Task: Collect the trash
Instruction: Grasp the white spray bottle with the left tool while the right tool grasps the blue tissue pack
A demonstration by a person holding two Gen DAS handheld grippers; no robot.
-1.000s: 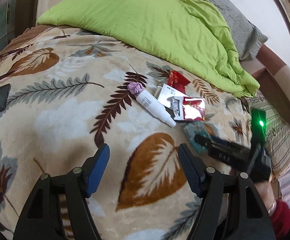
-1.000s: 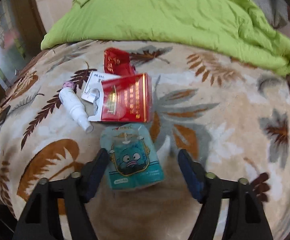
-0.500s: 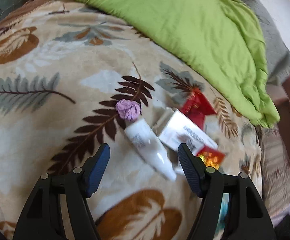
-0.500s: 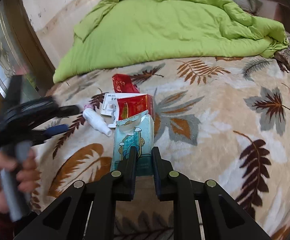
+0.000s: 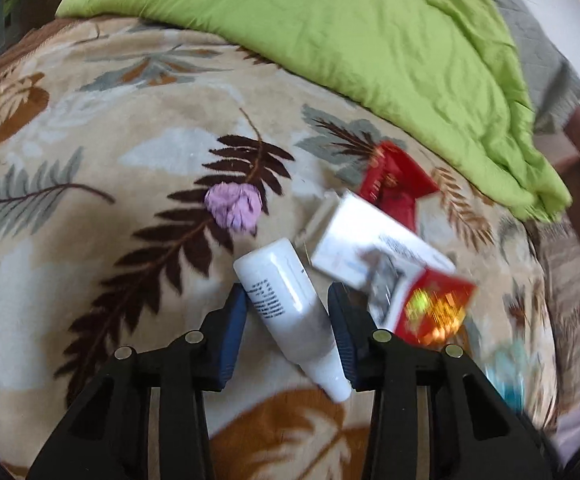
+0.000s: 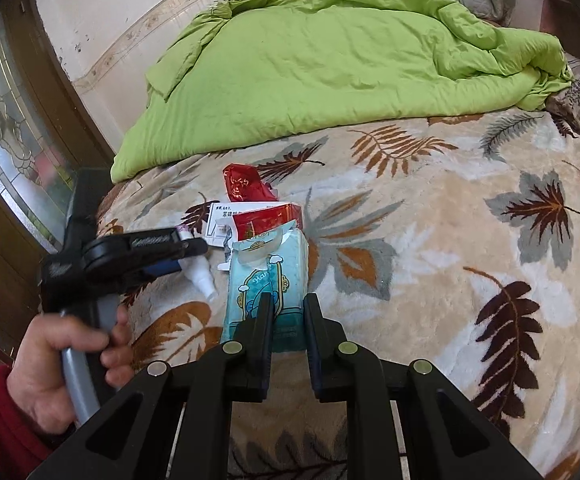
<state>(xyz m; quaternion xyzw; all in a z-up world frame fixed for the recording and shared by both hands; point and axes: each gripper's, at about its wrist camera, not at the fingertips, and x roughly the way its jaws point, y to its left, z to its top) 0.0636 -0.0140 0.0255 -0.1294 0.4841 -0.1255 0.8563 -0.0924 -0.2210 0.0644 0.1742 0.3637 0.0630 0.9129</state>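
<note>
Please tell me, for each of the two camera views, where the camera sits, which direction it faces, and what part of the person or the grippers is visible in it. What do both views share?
Left wrist: sits on the left gripper, looking down at the blanket; its closing jaws flank the white bottle.
Right wrist: sits on the right gripper, facing the green quilt; its fingers clamp the blue pouch, and the left hand shows.
Shared: the bottle, red box, white box, red wrapper.
</note>
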